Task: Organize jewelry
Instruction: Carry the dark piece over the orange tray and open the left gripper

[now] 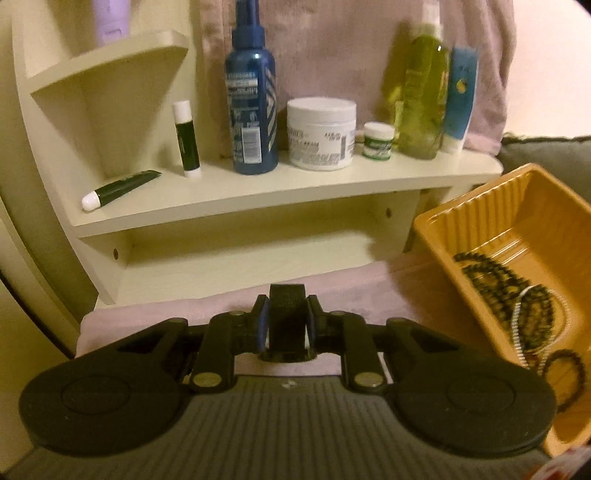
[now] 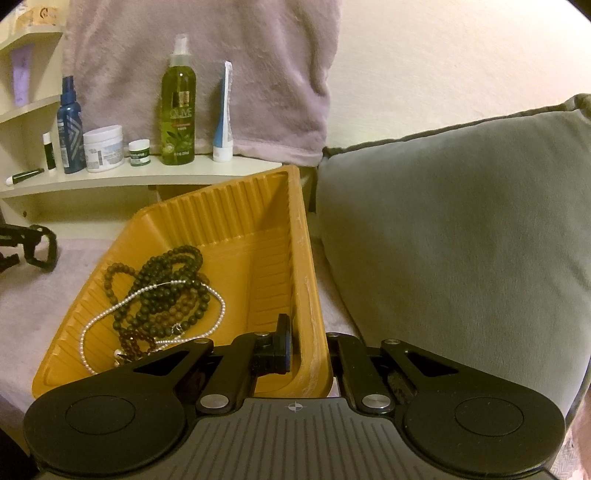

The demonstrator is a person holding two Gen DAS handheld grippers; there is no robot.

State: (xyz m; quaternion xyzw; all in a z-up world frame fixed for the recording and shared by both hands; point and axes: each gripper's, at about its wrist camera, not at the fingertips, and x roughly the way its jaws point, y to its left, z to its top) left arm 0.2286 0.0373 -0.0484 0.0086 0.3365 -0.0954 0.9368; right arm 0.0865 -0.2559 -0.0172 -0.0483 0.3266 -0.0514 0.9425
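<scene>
right wrist, hand-held gripper (image 2: 308,350) clamping tray (image 2: 236,206) wall

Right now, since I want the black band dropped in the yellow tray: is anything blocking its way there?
Nothing visible does. Only bare pink cloth lies between the black band in the left gripper and the tray; the right gripper grips its far wall.

My left gripper (image 1: 287,321) clamps a black band-like object (image 1: 287,317) I cannot identify. My right gripper's (image 2: 306,350) far finger hides behind the orange tray's wall (image 2: 308,280). The beads (image 1: 532,314) run under my housing. Jar labels (image 1: 319,142) are too blurred to read. The lilac tube (image 1: 110,16) is cut off at the top.
</scene>
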